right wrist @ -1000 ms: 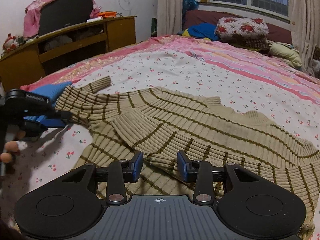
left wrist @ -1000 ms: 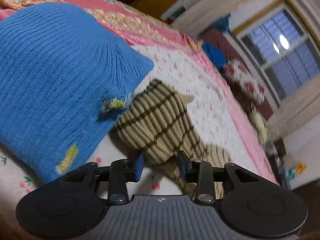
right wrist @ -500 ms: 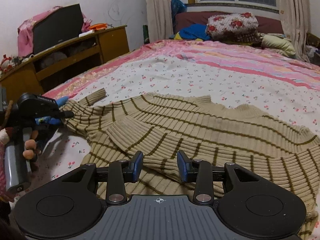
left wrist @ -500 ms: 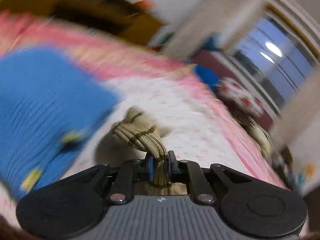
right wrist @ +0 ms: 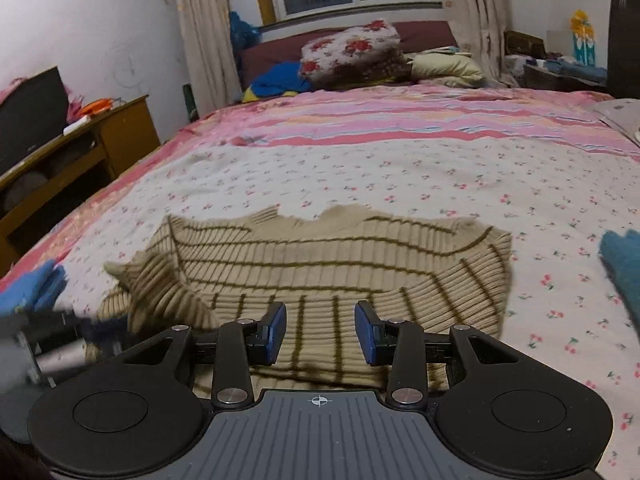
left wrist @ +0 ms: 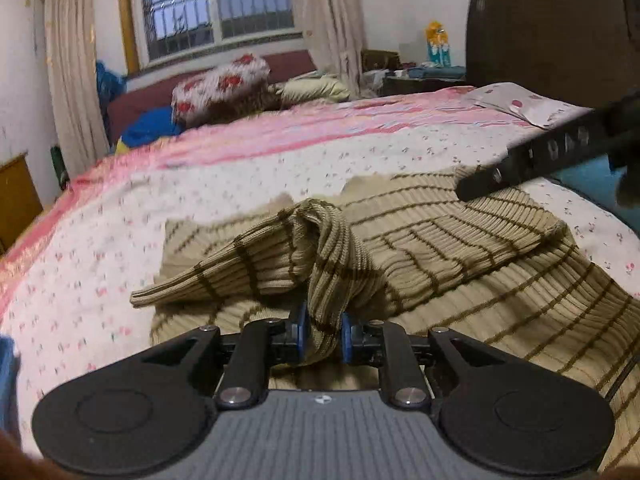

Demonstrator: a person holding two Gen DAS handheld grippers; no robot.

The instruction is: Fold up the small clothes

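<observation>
A beige sweater with brown stripes (right wrist: 340, 264) lies spread on the bed. My left gripper (left wrist: 323, 334) is shut on its left sleeve (left wrist: 320, 248) and holds the sleeve bunched over the sweater's body (left wrist: 460, 252). In the right wrist view the left gripper (right wrist: 60, 332) shows blurred at the sweater's left edge. My right gripper (right wrist: 320, 330) is open and empty, hovering over the sweater's near hem. A part of the right gripper (left wrist: 560, 152) crosses the left wrist view at upper right.
The bed has a white floral sheet (right wrist: 400, 176) and a pink striped cover (right wrist: 400, 116) farther back. A blue knit garment (right wrist: 28, 288) lies at left, a teal one (right wrist: 624, 268) at right. Pillows (right wrist: 352, 52) sit by the window, a wooden cabinet (right wrist: 80, 148) at left.
My left gripper closed on the sleeve, lifted it and swung right, carrying it over the sweater's body. My right gripper stayed open and moved over the sweater's middle.
</observation>
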